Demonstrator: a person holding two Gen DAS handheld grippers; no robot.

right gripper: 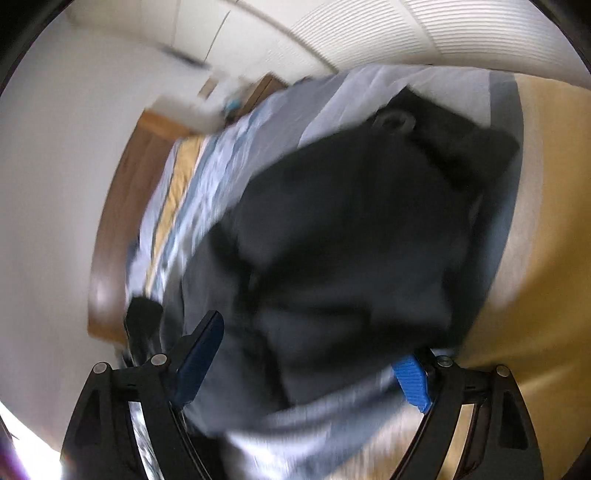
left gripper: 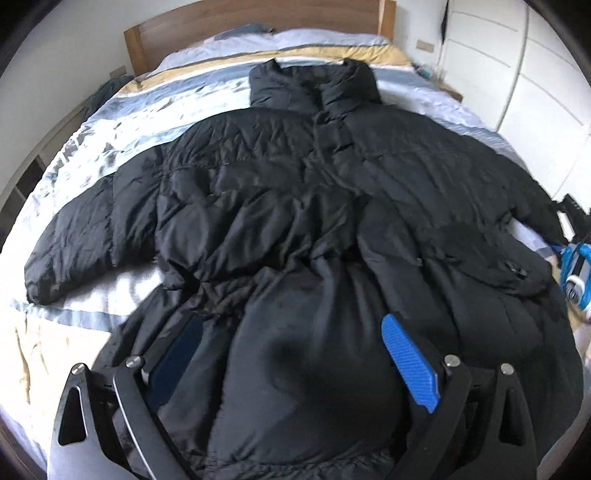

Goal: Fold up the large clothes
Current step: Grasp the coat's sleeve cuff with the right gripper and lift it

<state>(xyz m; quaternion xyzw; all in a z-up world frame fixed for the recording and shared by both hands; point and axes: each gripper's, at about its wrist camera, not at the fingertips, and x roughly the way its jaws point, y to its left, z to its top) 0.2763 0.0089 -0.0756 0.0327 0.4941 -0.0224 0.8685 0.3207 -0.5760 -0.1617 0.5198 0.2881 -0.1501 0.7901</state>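
A large black puffer coat (left gripper: 295, 177) lies front up on the bed, collar toward the headboard and both sleeves spread out sideways. My left gripper (left gripper: 291, 332) hovers over the hem with its jaws wide apart; puffy hem fabric bulges between the blue pads (left gripper: 410, 365) without being pinched. The right gripper (left gripper: 574, 266) shows at the far right, beside the coat's right sleeve. In the blurred right wrist view my right gripper (right gripper: 306, 365) stands open above the coat (right gripper: 351, 221), tilted sideways, with nothing clamped in it.
The bed (left gripper: 74, 155) has a striped blue, white and yellow cover and a wooden headboard (left gripper: 240, 18). White wardrobe doors (left gripper: 517, 55) stand to the right. Wooden floor (right gripper: 546, 221) runs along the bed's side.
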